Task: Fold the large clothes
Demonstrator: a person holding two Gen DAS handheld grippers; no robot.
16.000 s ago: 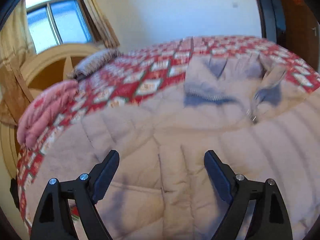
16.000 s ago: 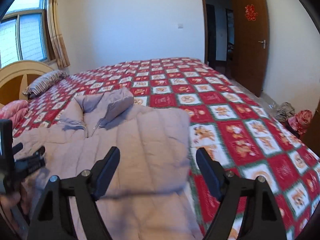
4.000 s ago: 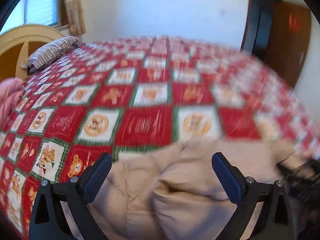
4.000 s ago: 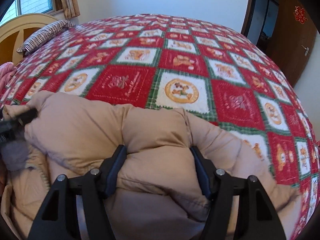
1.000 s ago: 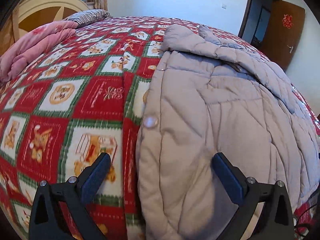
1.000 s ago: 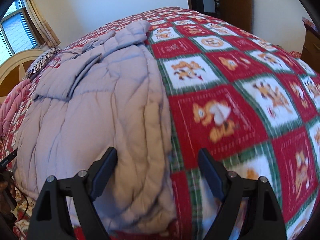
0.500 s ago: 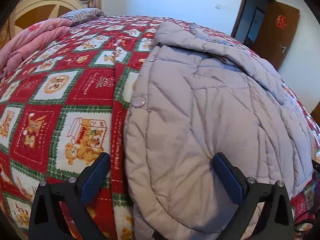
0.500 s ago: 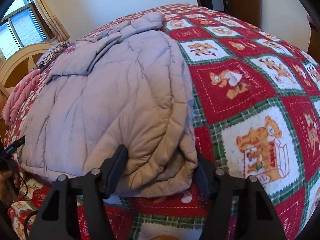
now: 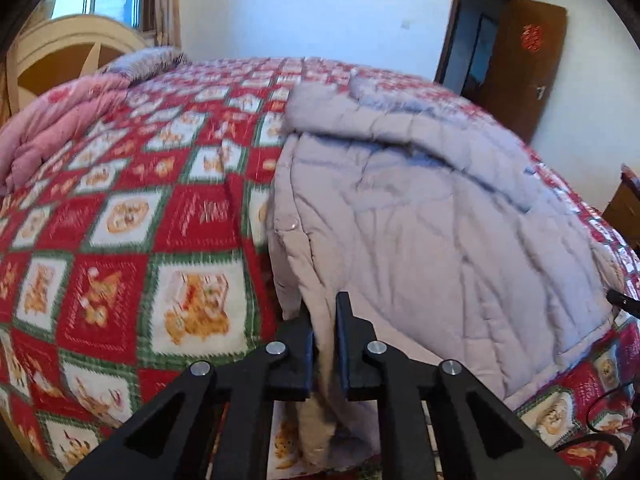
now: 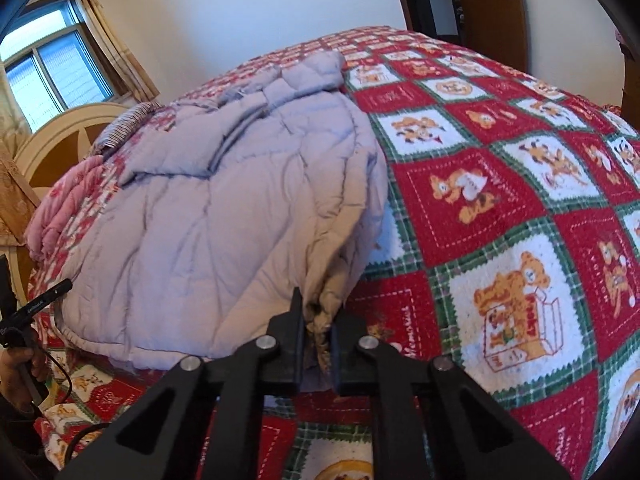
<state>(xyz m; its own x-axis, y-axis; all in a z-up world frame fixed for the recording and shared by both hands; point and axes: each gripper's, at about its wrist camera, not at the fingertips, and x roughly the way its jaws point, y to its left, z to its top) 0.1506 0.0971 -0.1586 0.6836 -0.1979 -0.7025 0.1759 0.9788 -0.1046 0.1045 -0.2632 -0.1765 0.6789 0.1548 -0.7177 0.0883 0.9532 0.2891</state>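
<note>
A large grey quilted puffer coat [image 9: 432, 216] lies lengthwise on the bed, its collar at the far end. My left gripper [image 9: 323, 332] is shut on the coat's near left hem corner, and the fabric bunches between its fingers. My right gripper [image 10: 318, 328] is shut on the coat's [image 10: 224, 208] near right hem corner. Both corners are lifted a little off the bedspread. The other hand-held gripper [image 10: 36, 308] shows at the left edge of the right wrist view.
The bed has a red, green and white bear-patterned bedspread [image 9: 120, 240]. A pink folded quilt [image 9: 52, 136] and a striped pillow [image 9: 144, 60] lie near the cream headboard [image 9: 60, 52]. A brown door [image 9: 528, 64] stands open at the back right.
Both grippers were open at the coat's near hem half a second ago. Now both have closed on its hem corners and the fabric is pinched and raised slightly.
</note>
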